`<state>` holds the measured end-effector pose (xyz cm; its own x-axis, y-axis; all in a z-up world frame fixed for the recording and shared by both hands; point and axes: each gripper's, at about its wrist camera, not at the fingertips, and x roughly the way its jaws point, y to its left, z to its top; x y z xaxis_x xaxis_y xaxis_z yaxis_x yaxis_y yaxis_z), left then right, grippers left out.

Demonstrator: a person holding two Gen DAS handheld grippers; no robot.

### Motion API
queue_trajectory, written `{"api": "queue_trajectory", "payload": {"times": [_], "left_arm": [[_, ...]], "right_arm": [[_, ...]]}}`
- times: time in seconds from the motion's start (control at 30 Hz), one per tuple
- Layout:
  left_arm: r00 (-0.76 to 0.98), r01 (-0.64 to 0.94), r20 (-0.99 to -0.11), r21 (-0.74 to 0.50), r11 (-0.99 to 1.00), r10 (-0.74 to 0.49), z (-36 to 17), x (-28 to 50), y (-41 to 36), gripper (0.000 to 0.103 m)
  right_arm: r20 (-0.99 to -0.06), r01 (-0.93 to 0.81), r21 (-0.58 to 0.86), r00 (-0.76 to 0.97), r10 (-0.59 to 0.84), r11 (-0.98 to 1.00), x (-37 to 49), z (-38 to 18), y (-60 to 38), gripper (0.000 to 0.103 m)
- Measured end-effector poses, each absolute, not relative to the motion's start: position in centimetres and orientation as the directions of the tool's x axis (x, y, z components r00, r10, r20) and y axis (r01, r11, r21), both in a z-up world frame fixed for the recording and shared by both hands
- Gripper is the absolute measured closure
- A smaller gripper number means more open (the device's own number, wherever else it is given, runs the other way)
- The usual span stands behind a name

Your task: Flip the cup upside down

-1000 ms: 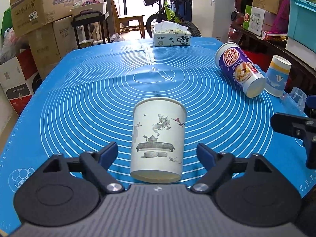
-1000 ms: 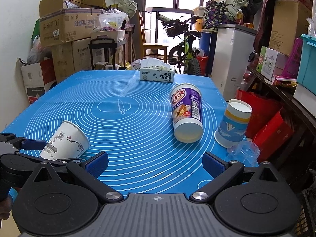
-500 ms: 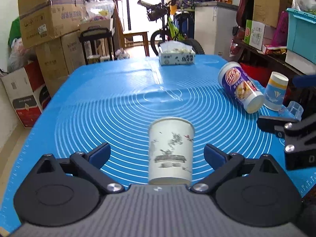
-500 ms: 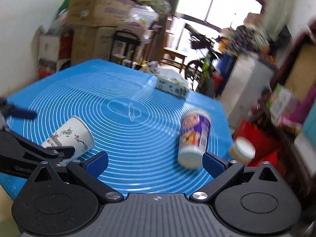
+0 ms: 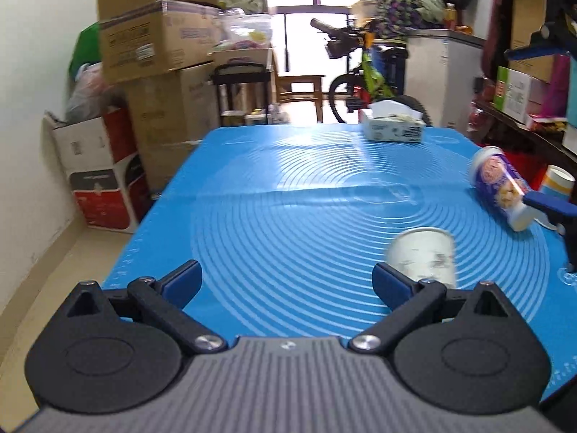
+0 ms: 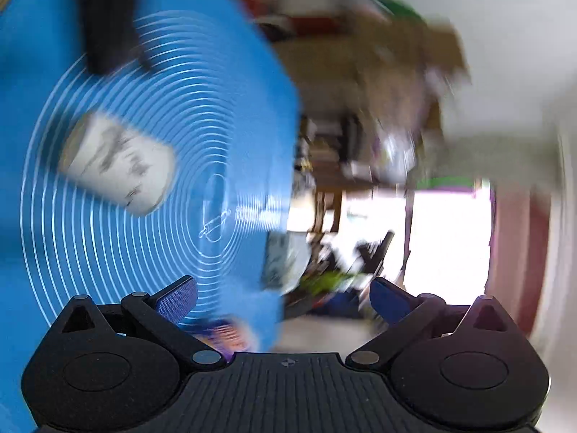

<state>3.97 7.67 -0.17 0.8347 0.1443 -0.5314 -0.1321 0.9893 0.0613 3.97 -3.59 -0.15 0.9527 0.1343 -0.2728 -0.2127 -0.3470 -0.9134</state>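
I am between grasps. The cup (image 5: 422,258) stands free on the blue mat (image 5: 288,216), wide end up as far as the blur lets me tell, so the flip seems not yet done. My left gripper (image 5: 285,281) is spread wide, holding nothing, the cup just beyond its right finger. My right gripper (image 6: 283,294), also spread and empty, is rolled hard sideways, the cup (image 6: 115,166) off to its left. Next, I judge, it must centre on the cup and close.

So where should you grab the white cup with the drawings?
Grab the white cup around its side wall, one finger on each side, coming level from the near edge of the blue mat. It looks to be standing, and the round wall suits the left gripper, which is wide open.
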Motion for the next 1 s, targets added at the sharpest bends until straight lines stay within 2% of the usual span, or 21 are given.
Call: {"api": "queue_trajectory", "payload": {"times": [0.1,0.2,0.3,0.4,0.63,0.8,1.0], "left_arm": [[0.832,-0.162,-0.529,0.060,0.985,0.169,-0.3,3.7,8.6,0.004],[0.827,-0.183,-0.531,0.056,0.982,0.184,-0.4,3.6,9.4,0.004],[0.823,-0.197,-0.534,0.054,0.979,0.194,-0.5,3.6,10.2,0.003],[0.821,-0.202,-0.535,0.051,0.978,0.198,-0.7,3.5,10.7,0.003],[0.809,-0.211,-0.545,0.077,0.974,0.218,-1.2,3.5,11.5,0.003],[0.804,-0.230,-0.546,0.076,0.970,0.234,-1.2,3.4,12.3,0.003],[0.799,-0.247,-0.548,0.076,0.966,0.247,-1.1,3.4,13.1,0.003]], "right_arm": [[-0.293,-0.075,-0.749,0.928,0.228,-0.658,2.6,-2.5,-3.5,0.000],[-0.332,0.039,-0.555,0.905,0.264,-0.831,2.0,-4.7,-3.8,0.000],[-0.375,0.162,-0.367,0.875,0.305,-0.916,2.2,-6.7,-4.3,0.000],[-0.441,0.233,-0.258,0.835,0.328,-0.938,2.6,-8.6,-5.0,0.000],[-0.527,0.222,-0.167,0.803,0.278,-0.961,3.6,-11.3,-4.4,0.000],[-0.571,0.163,-0.160,0.789,0.226,-0.974,4.0,-11.6,-3.4,0.000],[-0.576,0.143,-0.151,0.792,0.205,-0.978,4.5,-12.6,-2.7,0.020]]}}
